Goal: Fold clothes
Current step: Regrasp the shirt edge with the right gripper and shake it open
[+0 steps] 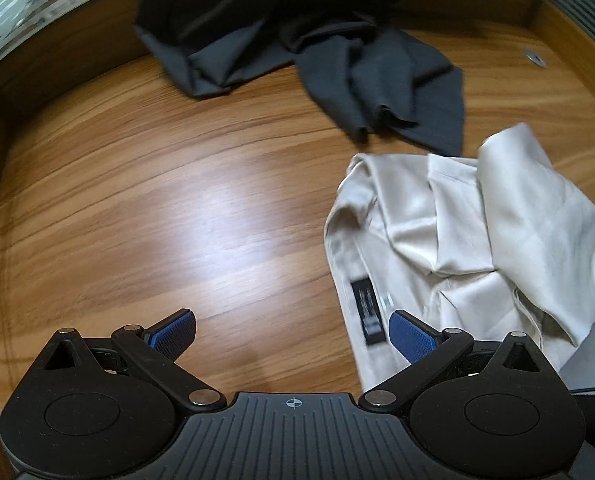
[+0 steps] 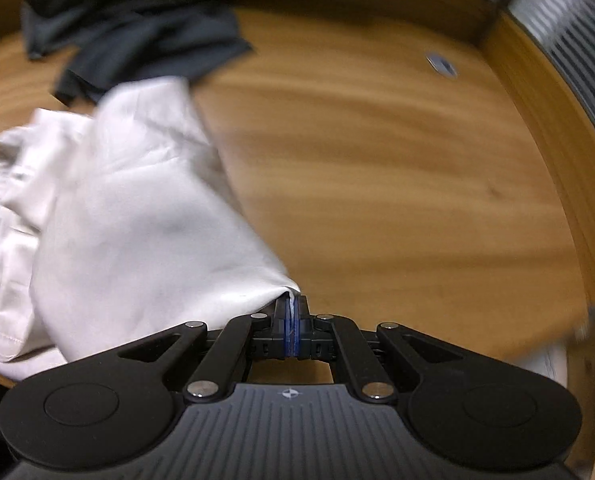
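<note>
Below your left gripper (image 1: 291,338) lies a wood-grain tabletop (image 1: 157,200) that carries two garments and no container that can be made out. Your left gripper's blue-padded fingers (image 1: 175,334) stand wide apart and hold nothing; one pad hangs over bare wood and the other over the near edge of the white garment (image 1: 457,232). That white garment is a crumpled, glossy cream-white piece lying toward the right side of the tabletop in the left wrist view, with several loose folds, a raised flap at its far right, and a black label (image 1: 367,310) showing on a flat band near your left gripper. Your right gripper (image 2: 293,328) has its fingers pressed together and clamped on a corner of the white garment (image 2: 137,216), and the cloth spreads away from the pads toward the left of the right wrist view. Beyond the white piece, toward the far edge of the tabletop, a dark grey garment (image 1: 337,52) lies rumpled in a heap, one end reaching down until it is just beside the white cloth; whether the two touch cannot be told. A small round metal fitting (image 1: 534,57) sits in the wood near the far right corner. The right wrist view is blurred, so fine detail of the cloth there cannot be read.
</note>
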The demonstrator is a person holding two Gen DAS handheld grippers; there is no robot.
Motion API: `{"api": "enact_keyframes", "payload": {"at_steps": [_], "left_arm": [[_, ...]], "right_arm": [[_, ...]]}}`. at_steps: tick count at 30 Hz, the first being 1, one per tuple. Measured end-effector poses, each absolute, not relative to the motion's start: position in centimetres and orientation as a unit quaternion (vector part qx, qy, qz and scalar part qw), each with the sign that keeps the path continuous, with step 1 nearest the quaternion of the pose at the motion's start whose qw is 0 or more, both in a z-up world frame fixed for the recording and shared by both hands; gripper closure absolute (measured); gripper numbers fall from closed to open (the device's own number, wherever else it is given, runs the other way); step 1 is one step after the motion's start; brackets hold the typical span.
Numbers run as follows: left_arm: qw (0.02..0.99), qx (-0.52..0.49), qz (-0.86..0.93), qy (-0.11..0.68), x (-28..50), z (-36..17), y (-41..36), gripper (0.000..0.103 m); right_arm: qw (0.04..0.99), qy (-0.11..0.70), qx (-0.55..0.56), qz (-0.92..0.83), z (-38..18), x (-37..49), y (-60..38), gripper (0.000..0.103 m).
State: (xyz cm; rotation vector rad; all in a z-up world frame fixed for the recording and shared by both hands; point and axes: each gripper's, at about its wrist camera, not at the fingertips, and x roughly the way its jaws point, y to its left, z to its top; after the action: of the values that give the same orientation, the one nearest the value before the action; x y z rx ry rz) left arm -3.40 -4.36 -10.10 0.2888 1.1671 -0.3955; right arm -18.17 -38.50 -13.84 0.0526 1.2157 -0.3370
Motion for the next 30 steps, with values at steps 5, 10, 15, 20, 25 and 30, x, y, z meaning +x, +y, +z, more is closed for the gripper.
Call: {"api": "enact_keyframes", "payload": {"at_steps": [5, 10, 15, 20, 25, 30], "left_arm": [[0.798, 0.153, -0.208, 0.544, -3.8, -10.3, -5.5, 0.000], [0.790, 0.166, -0.220, 0.548, -4.3, -10.6, -6.0, 0.000], [0.790, 0.170, -0.218, 0.548, -4.9, -10.5, -6.2, 0.000], [0.790, 0.174, -0.216, 0.547, -5.4, -10.4, -6.4, 0.000], [0.790, 0.178, -0.214, 0.547, -6.0, -10.4, -6.6, 0.000], [0.792, 0.165, -0.197, 0.553, -6.9, -10.4, -7.1, 0.000]], "right_arm": [[0.799, 0.572, 0.045, -0.178, -13.9, -20.7, -39.7, 0.098], [0.821, 0.545, 0.043, -0.162, -11.7, -21.3, -38.6, 0.074], [0.848, 0.519, 0.024, -0.108, -9.7, -18.9, -35.4, 0.062], [0.857, 0.514, -0.001, -0.041, -9.6, -16.5, -31.5, 0.054], [0.857, 0.515, -0.014, 0.011, -10.7, -15.0, -29.3, 0.046], [0.850, 0.524, -0.044, 0.046, -12.7, -14.0, -27.9, 0.038]]}}
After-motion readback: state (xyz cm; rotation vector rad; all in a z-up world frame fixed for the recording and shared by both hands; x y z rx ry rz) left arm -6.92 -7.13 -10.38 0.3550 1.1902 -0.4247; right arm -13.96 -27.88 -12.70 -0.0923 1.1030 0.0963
